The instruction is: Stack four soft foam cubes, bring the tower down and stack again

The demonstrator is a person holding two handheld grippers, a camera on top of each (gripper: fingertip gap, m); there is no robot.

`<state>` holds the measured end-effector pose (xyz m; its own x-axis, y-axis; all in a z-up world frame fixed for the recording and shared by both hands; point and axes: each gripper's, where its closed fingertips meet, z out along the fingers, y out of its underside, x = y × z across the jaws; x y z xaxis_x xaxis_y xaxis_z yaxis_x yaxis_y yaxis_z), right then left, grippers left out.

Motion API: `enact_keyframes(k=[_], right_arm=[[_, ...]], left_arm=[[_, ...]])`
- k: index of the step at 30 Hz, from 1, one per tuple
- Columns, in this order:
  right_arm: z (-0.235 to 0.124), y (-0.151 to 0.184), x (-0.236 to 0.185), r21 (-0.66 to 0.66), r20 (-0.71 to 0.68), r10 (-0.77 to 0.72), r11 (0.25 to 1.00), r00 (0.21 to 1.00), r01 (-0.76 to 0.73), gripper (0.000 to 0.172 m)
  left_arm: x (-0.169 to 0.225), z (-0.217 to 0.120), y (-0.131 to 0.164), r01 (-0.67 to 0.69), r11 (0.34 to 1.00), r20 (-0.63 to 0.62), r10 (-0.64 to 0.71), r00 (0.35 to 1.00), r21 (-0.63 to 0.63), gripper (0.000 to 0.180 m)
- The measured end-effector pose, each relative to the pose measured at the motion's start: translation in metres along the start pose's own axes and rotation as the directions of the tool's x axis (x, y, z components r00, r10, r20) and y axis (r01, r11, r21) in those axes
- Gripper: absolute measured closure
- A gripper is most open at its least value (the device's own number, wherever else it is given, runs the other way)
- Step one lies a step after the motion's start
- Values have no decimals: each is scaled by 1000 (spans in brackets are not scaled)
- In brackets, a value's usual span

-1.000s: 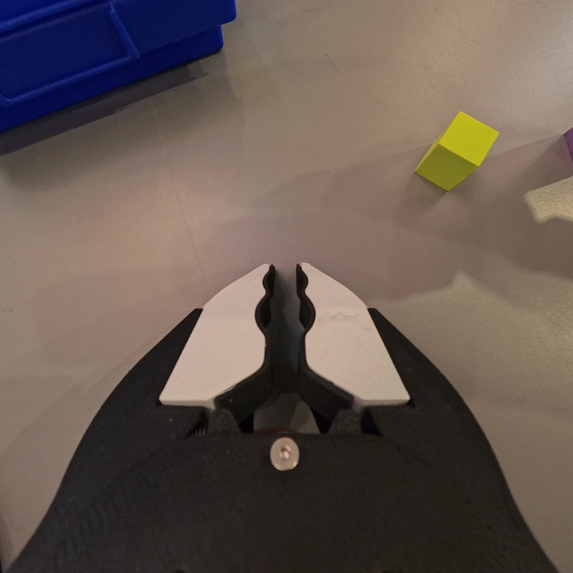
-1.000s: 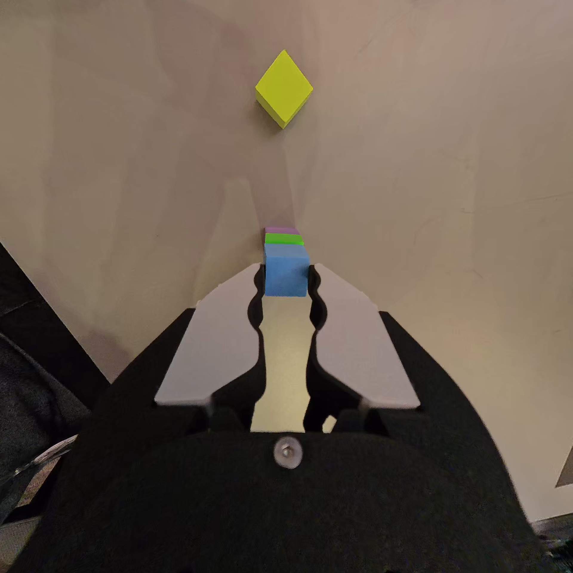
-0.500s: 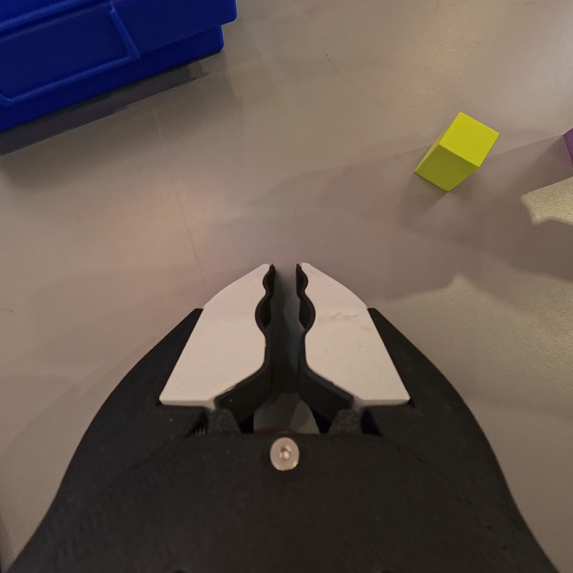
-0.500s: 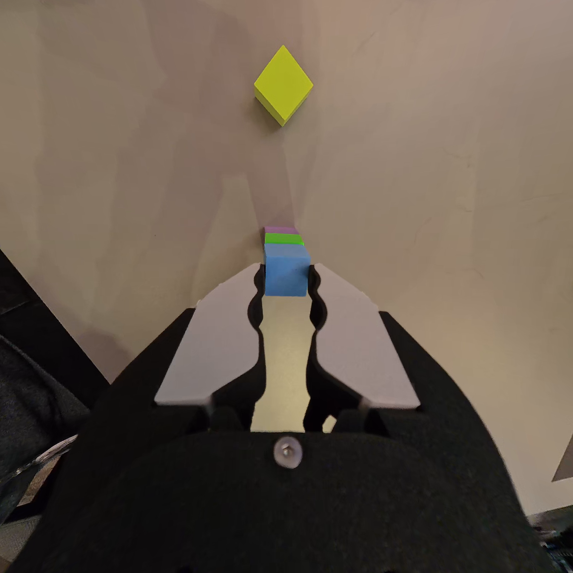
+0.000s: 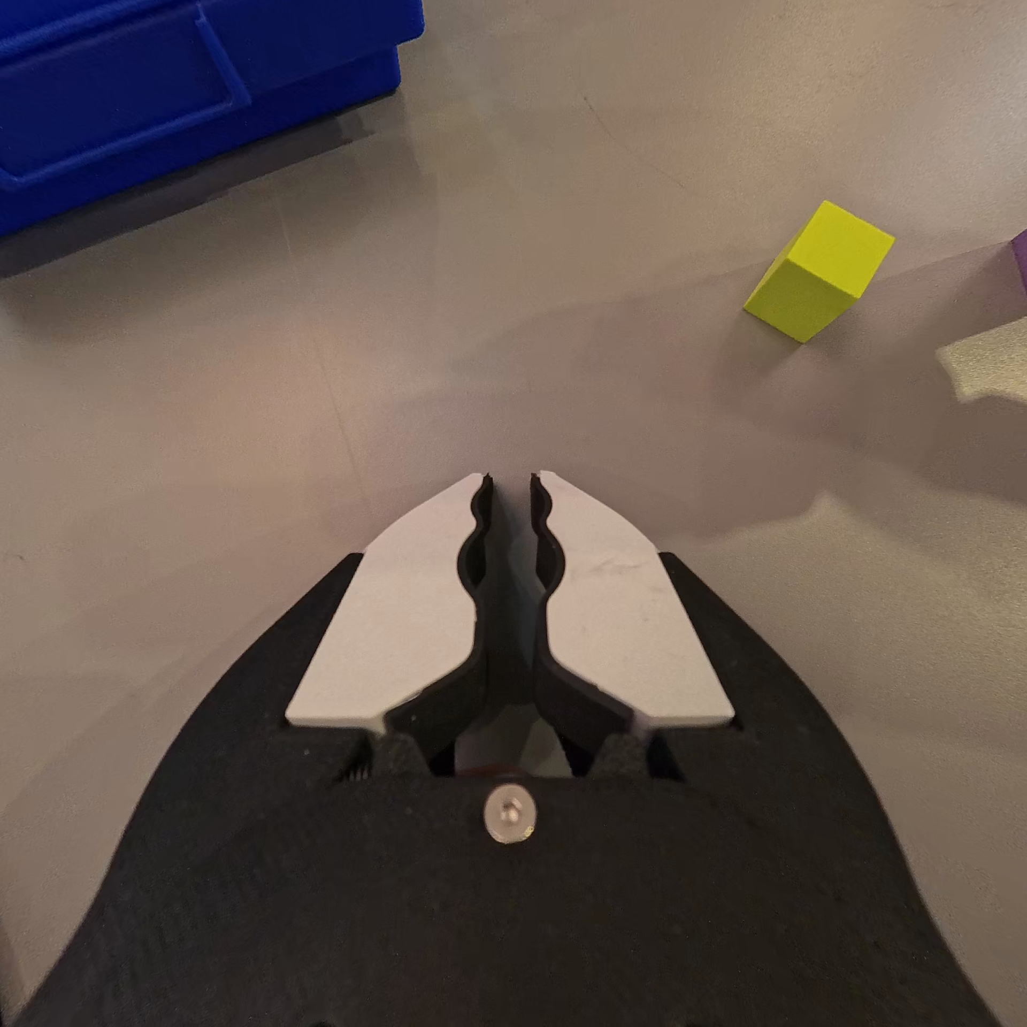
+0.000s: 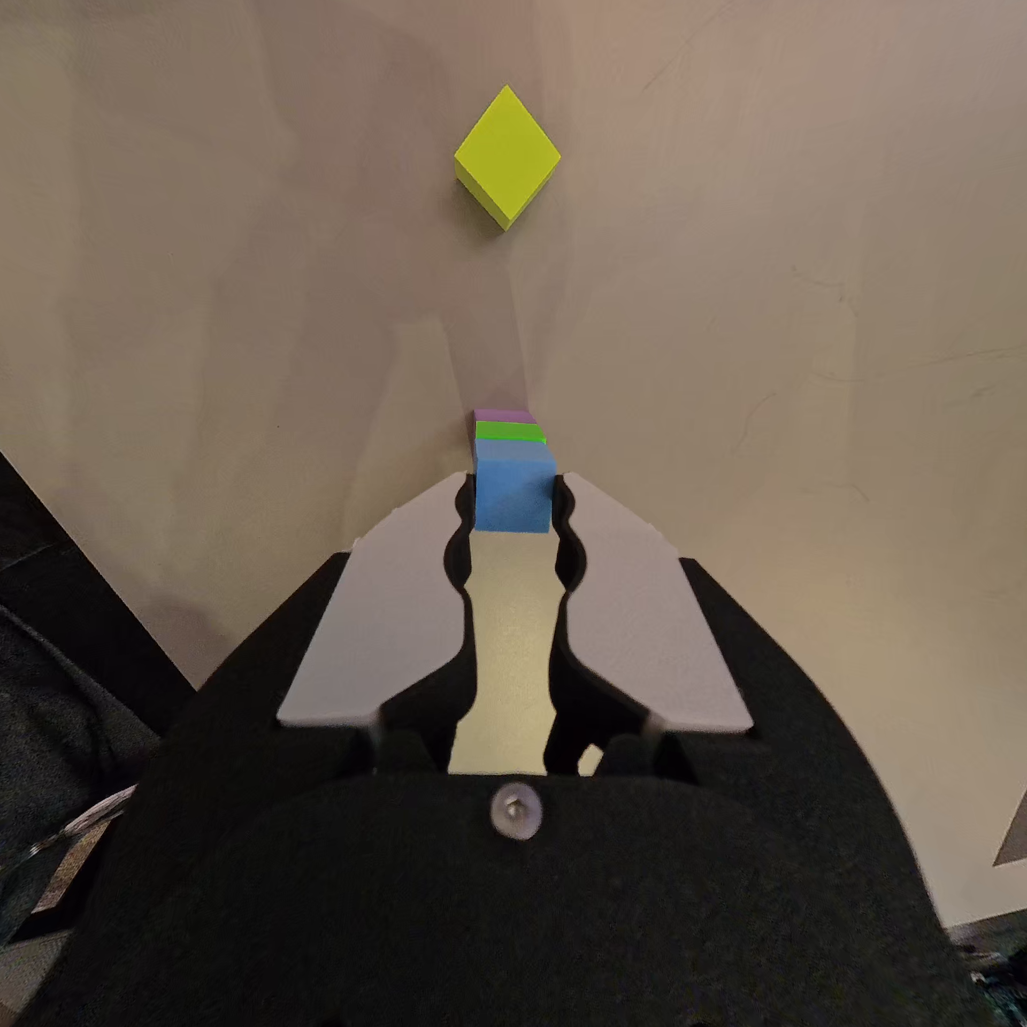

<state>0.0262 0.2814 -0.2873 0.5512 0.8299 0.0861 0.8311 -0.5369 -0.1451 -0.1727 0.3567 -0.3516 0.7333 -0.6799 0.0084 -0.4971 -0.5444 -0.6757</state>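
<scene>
**Right gripper clamped on blue cube over stack; left gripper idle**

Right gripper (image 6: 514,478): jaws closed onto the blue foam cube (image 6: 514,489). Both dark wavy pads press its side faces, the right pad (image 6: 560,494) flush against the foam. The cube sits at the fingertips, its near face toward the camera.

Directly past the blue cube, in line with it, a green cube (image 6: 508,431) and then a purple cube (image 6: 503,415) show as thin bands. The blue cube lies against the green one; I cannot tell whether its weight rests there. The green cube's right corner sticks out slightly past the blue edge.

Yellow-green cube (image 6: 507,153) lies alone on the beige table (image 6: 778,278), well apart from the three, turned corner-on to the right wrist camera.

Left gripper (image 5: 511,477): fingers stand a narrow slit apart, nothing between them, only table surface visible through the gap. It hangs above bare table.

From the left wrist view, the yellow-green cube sits to the right, a sliver of the purple cube at the right edge. A blue plastic bin (image 5: 194,100) occupies the upper left corner.
</scene>
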Motion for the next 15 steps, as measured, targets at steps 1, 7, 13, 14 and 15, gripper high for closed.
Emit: enact_keyframes(k=[1, 7, 13, 14, 15], right_arm=[[0, 0, 0, -1, 0, 2, 1000, 1000, -2, 146], [-1, -1, 0, 0, 1, -1, 1000, 1000, 1, 146], [0, -1, 0, 0, 2, -1, 1000, 1000, 1, 146], [0, -1, 1, -1, 1, -2, 1000, 1000, 2, 146], [0, -1, 1, -1, 2, -2, 1000, 1000, 2, 146]], left_arm=[[0, 0, 0, 0, 1000, 0, 0, 1000, 0, 168], [0, 0, 0, 0, 1000, 0, 0, 1000, 0, 168], [0, 0, 0, 0, 1000, 0, 0, 1000, 0, 168], [0, 0, 0, 0, 1000, 0, 0, 1000, 0, 168], [0, 0, 0, 0, 1000, -1, 0, 1000, 0, 168]])
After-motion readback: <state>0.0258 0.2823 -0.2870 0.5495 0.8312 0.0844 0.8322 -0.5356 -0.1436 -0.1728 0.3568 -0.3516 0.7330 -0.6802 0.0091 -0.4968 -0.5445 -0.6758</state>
